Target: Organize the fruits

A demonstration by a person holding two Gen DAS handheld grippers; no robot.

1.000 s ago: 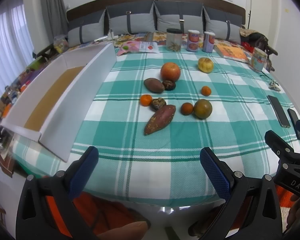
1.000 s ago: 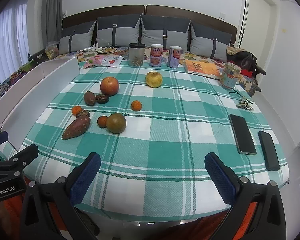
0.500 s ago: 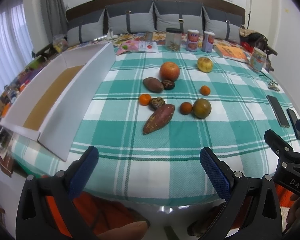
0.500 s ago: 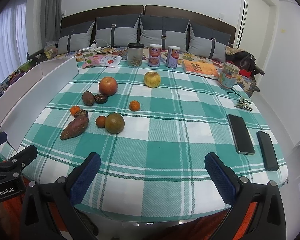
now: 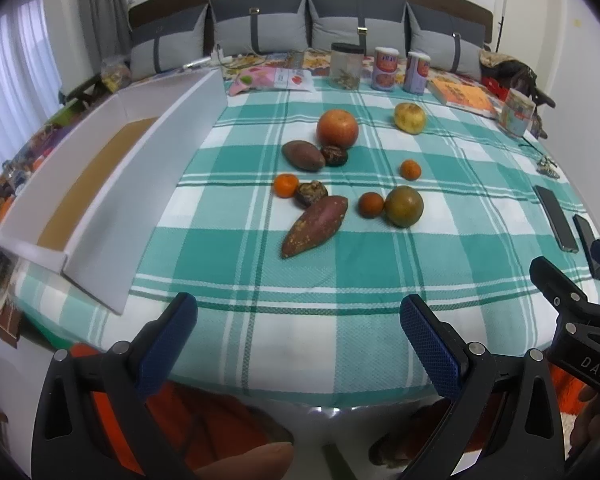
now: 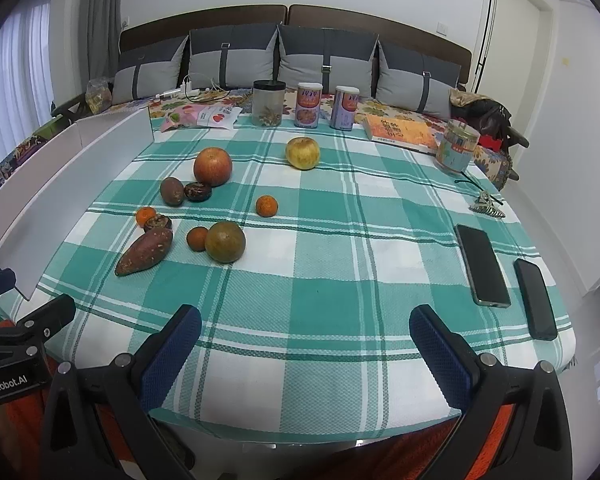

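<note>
Fruit lies in the middle of a green checked tablecloth (image 5: 340, 272): a red apple (image 5: 337, 128), a yellow apple (image 5: 409, 118), a greenish orange (image 5: 404, 206), three small tangerines, a long sweet potato (image 5: 315, 225), a rounder one (image 5: 303, 155) and two dark shrivelled fruits. The same group shows in the right wrist view, with the red apple (image 6: 213, 167) and sweet potato (image 6: 145, 251). My left gripper (image 5: 298, 338) is open and empty over the table's near edge. My right gripper (image 6: 305, 346) is open and empty, also at the near edge.
A long white box (image 5: 100, 184) with a brown floor lies along the table's left side. Jars and cans (image 5: 385, 69), a book (image 5: 462, 98) and a snack bag stand at the back. Two phones (image 6: 482, 270) and a hair clip lie at the right.
Both grippers have drifted slightly; the fruit sits a little differently in each view. Nothing on the table has moved and both grippers stay open.
</note>
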